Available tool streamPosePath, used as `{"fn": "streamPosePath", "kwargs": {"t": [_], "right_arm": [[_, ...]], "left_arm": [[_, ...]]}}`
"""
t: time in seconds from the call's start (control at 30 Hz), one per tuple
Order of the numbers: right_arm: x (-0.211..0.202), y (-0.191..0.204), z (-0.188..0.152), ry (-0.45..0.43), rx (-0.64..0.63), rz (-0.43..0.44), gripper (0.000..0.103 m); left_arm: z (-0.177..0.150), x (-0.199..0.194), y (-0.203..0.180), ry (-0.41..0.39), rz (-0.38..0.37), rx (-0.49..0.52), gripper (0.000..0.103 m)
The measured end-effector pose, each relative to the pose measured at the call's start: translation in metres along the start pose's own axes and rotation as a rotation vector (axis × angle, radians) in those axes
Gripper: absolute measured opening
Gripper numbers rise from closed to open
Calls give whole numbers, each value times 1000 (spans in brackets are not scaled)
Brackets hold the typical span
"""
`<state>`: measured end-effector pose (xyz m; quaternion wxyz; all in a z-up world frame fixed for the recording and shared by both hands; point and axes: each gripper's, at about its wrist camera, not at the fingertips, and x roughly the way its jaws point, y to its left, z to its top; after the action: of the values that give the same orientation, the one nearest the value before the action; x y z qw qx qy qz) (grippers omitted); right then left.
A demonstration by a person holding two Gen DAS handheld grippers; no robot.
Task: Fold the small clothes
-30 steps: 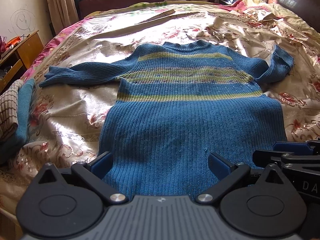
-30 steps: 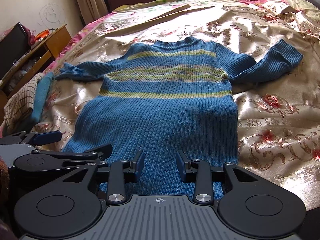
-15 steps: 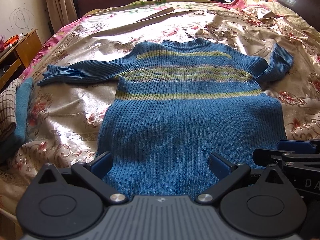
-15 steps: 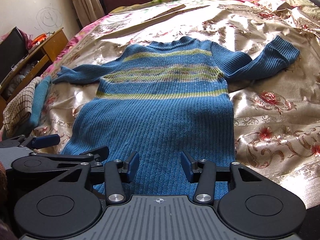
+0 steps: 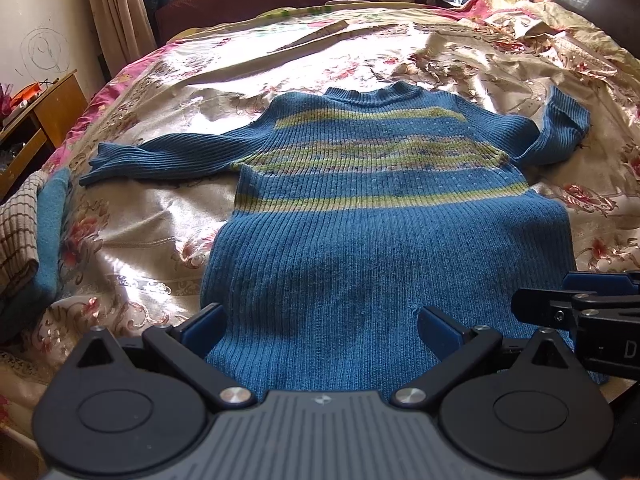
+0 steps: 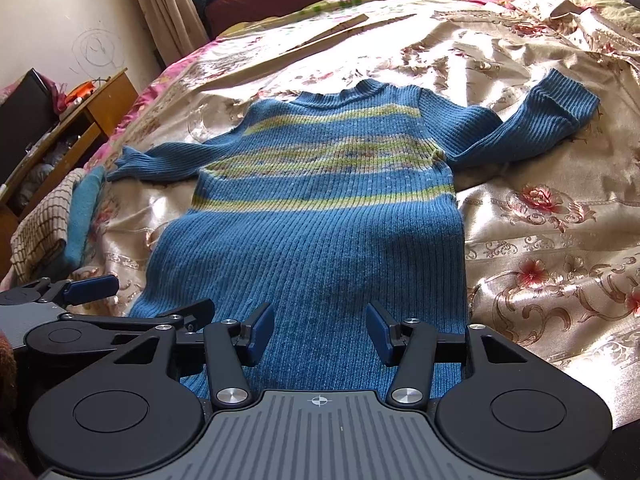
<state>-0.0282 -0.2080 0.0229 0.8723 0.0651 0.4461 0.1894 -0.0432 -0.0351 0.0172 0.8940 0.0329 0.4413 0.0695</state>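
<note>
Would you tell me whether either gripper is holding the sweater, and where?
Neither: the left gripper and right gripper are open above the blue sweater near its hem.

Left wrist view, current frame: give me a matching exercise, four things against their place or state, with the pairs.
Things:
1. blue ribbed knit sweater with yellow-green stripes
2. sweater's bent sleeve
3. checked beige cloth on a teal towel
4. left hand-held gripper

Place or state:
A. at the bed's left edge
B. open above the hem
C. spread flat, neck away from the camera
D. doubled back at the cuff, on the right

Pairs: 1-C, 2-D, 3-A, 4-B
</note>
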Motion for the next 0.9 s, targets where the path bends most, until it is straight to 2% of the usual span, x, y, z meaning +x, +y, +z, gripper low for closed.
{"fn": "streamPosePath", "kwargs": {"t": [0.5,0.73,0.9], "right_arm": [[14,-14,34,-28,-14,12,51],[38,-25,73,-69,-38,1,50],[68,-41,112,-96,-59,-39,48]], "left_arm": [[40,19,0,4,-21,47,103],[74,38,8,-22,-41,49,103],[106,65,21,-48,-20,44,103]]}}
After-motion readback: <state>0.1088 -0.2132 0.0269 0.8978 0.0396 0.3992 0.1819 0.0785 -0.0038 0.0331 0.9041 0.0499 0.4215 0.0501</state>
